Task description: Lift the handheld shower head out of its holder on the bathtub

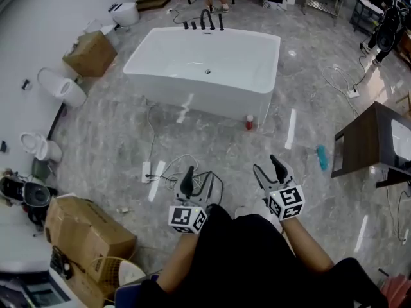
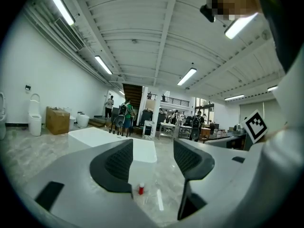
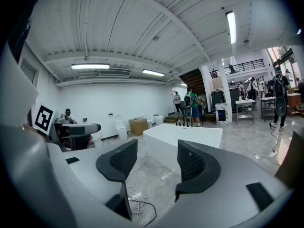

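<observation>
The white bathtub (image 1: 205,69) stands on the marble floor well ahead of me. A row of black tap fittings (image 1: 205,19) rises from its far rim; they are too small to tell the handheld shower head from the rest. My left gripper (image 1: 188,174) and right gripper (image 1: 270,169) are held low in front of my body, far short of the tub, both open with nothing between the jaws. The left gripper view shows the tub (image 2: 102,137) beyond the open left gripper (image 2: 152,158). The right gripper view shows the tub (image 3: 190,136) and fittings (image 3: 184,123) past the open right gripper (image 3: 156,158).
A small red bottle (image 1: 249,122) stands on the floor at the tub's near side. A power strip with loose cables (image 1: 146,171) lies just ahead of my left gripper. Toilets (image 1: 61,87) and a cardboard box (image 1: 91,53) line the left; a dark table (image 1: 376,143) stands at right.
</observation>
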{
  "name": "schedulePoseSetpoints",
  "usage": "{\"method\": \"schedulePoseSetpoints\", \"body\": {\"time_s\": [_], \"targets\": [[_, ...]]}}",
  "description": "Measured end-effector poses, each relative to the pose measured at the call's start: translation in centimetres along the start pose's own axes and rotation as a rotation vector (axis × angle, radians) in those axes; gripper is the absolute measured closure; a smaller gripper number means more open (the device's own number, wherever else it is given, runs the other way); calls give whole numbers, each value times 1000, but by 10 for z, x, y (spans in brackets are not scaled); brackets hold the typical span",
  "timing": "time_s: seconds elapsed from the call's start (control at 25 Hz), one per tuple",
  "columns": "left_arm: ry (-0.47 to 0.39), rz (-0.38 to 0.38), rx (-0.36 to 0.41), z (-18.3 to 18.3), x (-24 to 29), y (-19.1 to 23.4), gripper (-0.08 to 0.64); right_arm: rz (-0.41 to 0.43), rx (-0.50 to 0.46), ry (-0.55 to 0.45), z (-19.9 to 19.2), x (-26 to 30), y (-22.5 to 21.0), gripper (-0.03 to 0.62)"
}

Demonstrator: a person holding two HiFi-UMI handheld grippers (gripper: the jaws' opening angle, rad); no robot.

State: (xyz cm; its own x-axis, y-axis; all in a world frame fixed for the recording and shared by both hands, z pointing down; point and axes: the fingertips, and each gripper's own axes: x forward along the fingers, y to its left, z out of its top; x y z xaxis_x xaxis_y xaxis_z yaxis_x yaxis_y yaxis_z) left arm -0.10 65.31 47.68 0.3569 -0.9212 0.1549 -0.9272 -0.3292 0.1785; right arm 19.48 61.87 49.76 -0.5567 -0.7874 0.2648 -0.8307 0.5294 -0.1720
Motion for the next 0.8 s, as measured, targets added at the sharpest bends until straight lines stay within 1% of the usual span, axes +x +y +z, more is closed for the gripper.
{"method": "schedulePoseSetpoints", "body": {"time_s": [0.08, 0.2, 0.36, 0.64, 0.8], "targets": [[1, 12, -5, -2, -3, 3, 298, 2, 0, 7, -2, 1, 0, 358], [-4, 29, -13, -4, -7, 9, 284, 4, 3, 5, -2, 2, 2, 354], [-5, 34, -9, -3, -11, 12, 281, 15, 12, 11, -2, 4, 7, 353], [-17, 63, -27, -7, -16, 8, 281, 39, 14, 51, -15, -5, 12, 353], [-21, 68, -27, -7, -19, 10, 281, 49, 15, 52, -15, -3, 15, 353]]}}
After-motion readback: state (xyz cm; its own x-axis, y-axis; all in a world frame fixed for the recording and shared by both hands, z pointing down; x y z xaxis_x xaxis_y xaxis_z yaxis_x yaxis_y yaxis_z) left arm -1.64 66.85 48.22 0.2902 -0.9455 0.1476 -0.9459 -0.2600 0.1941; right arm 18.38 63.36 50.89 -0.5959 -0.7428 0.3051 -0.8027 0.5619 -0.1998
